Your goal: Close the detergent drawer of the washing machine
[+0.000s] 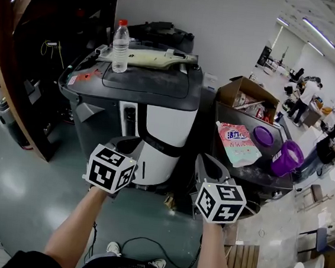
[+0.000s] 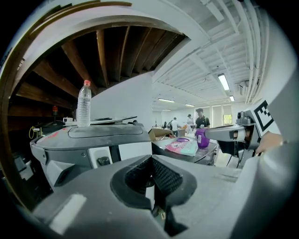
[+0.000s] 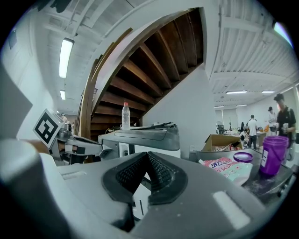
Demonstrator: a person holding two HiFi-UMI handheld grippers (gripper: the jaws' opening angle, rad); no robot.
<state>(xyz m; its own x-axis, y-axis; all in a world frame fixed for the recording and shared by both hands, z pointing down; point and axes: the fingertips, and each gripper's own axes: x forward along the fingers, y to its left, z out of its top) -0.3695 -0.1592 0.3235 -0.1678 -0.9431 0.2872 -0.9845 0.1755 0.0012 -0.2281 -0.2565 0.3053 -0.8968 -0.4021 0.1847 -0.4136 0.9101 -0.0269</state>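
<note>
the washing machine (image 1: 158,108), an upright top-loader with a dark grey lid and body and a white curved front panel, carries its detergent drawer (image 1: 129,119), a narrow white-framed piece with a dark recess, at the front's upper left, seemingly almost flush.

Floor: glossy grey-green floor (image 1: 7,185), catching pale reflections.
Wall: plain white wall (image 1: 226,23) at the back.
Staircase: curved staircase (image 3: 154,60) at left, dark wooden underside.
Light: long ceiling tubes (image 1: 322,32), lit.
Furniture: dark table (image 1: 226,117) at right.
</note>
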